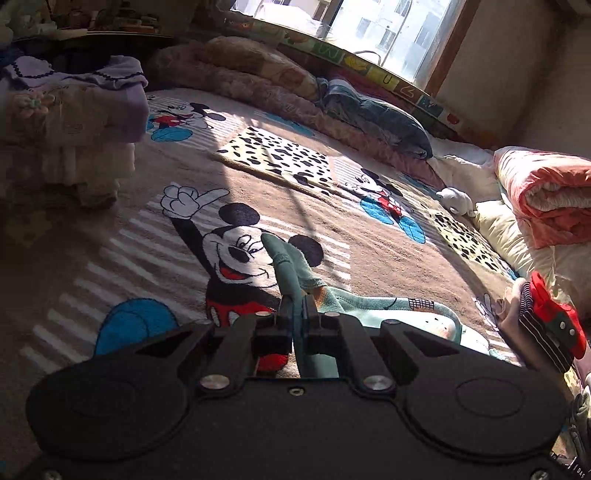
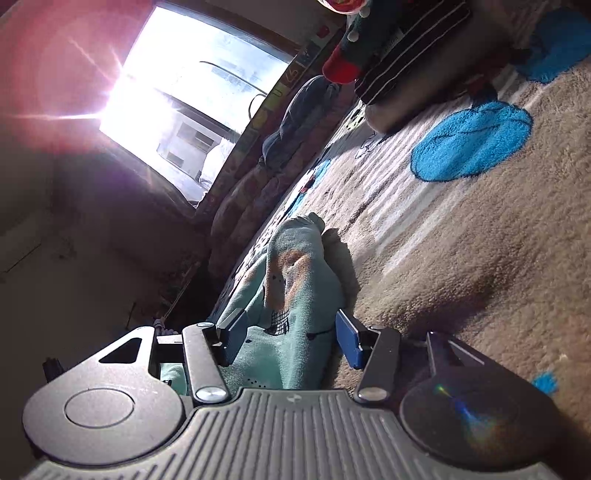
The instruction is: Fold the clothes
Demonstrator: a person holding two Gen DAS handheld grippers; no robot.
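Left gripper (image 1: 297,306): jaws clenched on a fold of the teal garment (image 1: 295,269); the pinched cloth rises in a narrow peak above the jaws and also shows between them lower down.

Right gripper (image 2: 291,332): jaws released and set wide; the teal garment (image 2: 291,295) lies between them, but I cannot tell whether either blue pad (image 2: 347,339) touches the cloth.

Teal garment, position: on the cartoon-mouse blanket (image 1: 147,236), near its front edge. In the left wrist view it trails from the left jaws to the right, lying low on the blanket. It carries a small grid mark (image 1: 421,304) and an orange-brown patch.

Teal garment, right wrist view: bunched in a raised ridge running away from the camera, with the orange-brown patch (image 2: 291,273) on top.

Blanket: brown plush with a large mouse figure, blue ovals (image 2: 472,140) and spotted panels (image 1: 277,155). Sunlight falls across its middle.

Folded stack, right side: dark striped cloth with a red item on top (image 1: 554,317), near the garment's far end; the same stack (image 2: 402,62) shows at the top of the right wrist view.

Pile, left side: pale purple and cream clothes (image 1: 70,110), well apart from the garment.

Bedding, far edge: rolled quilts (image 1: 258,74) and a blue-grey pillow (image 1: 376,114) under the window (image 1: 369,26).

Bedding, right edge: a coral quilt (image 1: 550,192) on pale pillows, a small white soft toy (image 1: 456,201) beside them.
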